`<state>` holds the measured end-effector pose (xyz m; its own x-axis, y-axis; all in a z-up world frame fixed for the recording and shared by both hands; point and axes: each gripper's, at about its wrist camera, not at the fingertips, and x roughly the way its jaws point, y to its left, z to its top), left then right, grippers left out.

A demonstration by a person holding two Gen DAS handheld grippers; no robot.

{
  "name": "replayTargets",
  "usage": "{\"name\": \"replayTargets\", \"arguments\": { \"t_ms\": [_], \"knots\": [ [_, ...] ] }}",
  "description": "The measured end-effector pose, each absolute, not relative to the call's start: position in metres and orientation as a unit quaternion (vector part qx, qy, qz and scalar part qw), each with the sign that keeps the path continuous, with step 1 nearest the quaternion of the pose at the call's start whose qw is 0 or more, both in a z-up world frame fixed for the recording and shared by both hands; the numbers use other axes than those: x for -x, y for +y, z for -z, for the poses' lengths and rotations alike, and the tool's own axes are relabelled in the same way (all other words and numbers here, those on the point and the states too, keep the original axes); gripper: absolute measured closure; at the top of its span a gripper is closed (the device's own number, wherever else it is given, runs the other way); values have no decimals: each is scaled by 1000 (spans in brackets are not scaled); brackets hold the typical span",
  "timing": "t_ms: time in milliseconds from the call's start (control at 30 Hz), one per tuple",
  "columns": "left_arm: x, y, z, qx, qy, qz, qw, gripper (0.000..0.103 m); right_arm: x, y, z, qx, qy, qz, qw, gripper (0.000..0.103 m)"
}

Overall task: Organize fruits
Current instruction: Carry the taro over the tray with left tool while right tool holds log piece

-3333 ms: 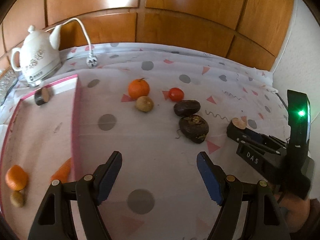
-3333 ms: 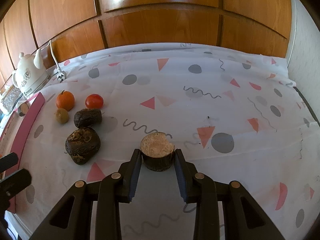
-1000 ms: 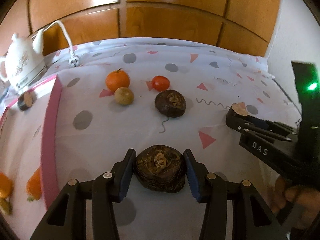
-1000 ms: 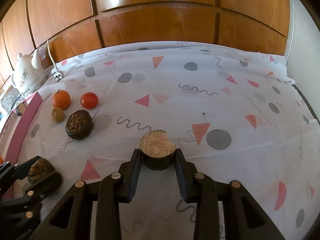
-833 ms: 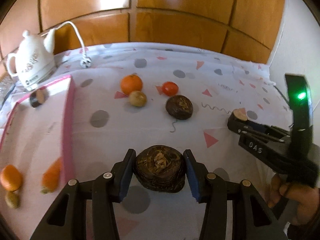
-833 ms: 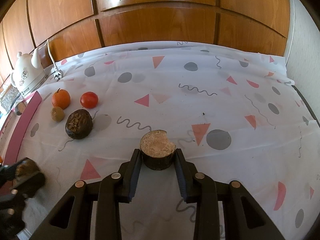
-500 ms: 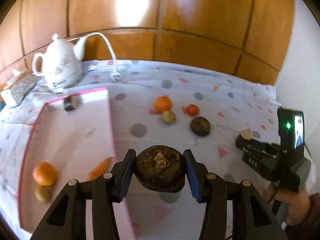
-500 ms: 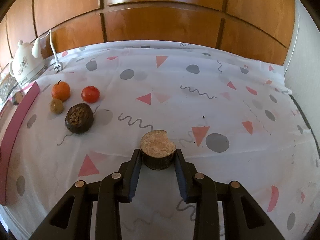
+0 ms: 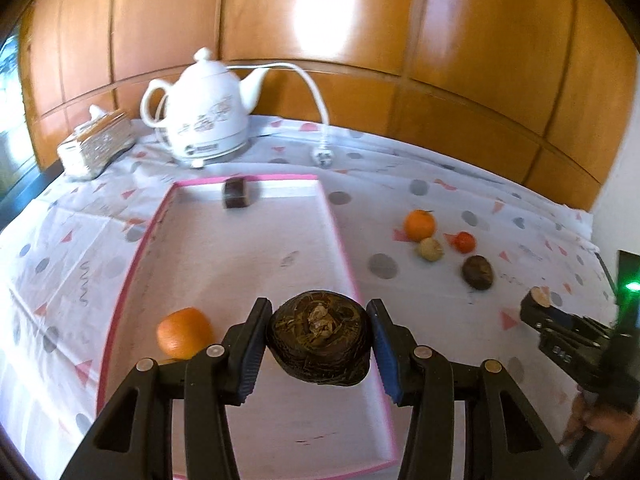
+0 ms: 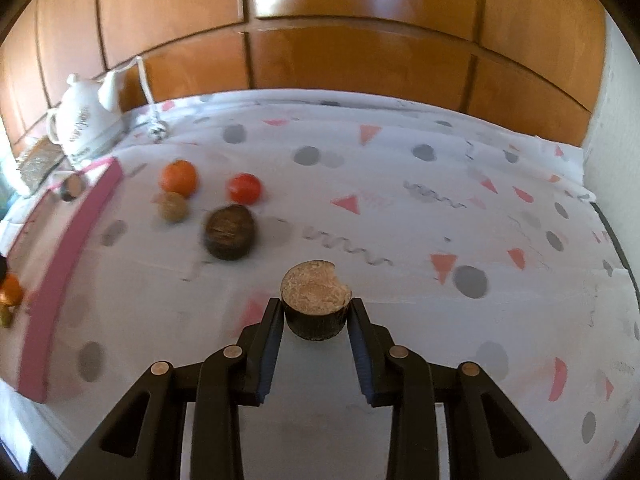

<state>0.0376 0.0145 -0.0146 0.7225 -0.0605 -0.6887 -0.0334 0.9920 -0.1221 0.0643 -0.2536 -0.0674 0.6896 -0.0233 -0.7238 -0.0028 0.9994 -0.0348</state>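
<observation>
A white electric kettle (image 9: 202, 120) and its loose plug (image 9: 321, 156) are sitting at the far edge of the worktop (image 9: 400, 184), on the patterned cloth. The pink-rimmed tray (image 9: 338, 232) is holding an orange (image 9: 184, 332) near its left side and a small dark cut piece (image 9: 236, 194) at its far end. To the right of the tray, 4 fruits are lying close together on the cloth: a mandarin (image 9: 419, 224), a pale round fruit (image 9: 430, 249), a tomato (image 9: 464, 241) and a dark brown fruit (image 9: 477, 272).

The left hand-held gripper (image 9: 319, 344) is pinching a rough dark brown fruit (image 9: 319, 336) between its blue pads, hanging over the tray's near right part. The right hand-held gripper (image 10: 315, 320) is clamping a cut dark stub (image 10: 315, 304) above the cloth, well right of the tray.

Half a second ago the left hand-held gripper was nearer the tray's right rim; it is now further over the tray.
</observation>
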Motion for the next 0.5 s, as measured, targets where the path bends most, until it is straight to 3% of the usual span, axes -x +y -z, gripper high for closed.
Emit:
{"name": "replayTargets", "arguments": {
  "t_ms": [500],
  "knots": [
    [-61,73,20,91,372,-70,921,53,-51,-129,37,53,380,-180,906,70]
  ]
}}
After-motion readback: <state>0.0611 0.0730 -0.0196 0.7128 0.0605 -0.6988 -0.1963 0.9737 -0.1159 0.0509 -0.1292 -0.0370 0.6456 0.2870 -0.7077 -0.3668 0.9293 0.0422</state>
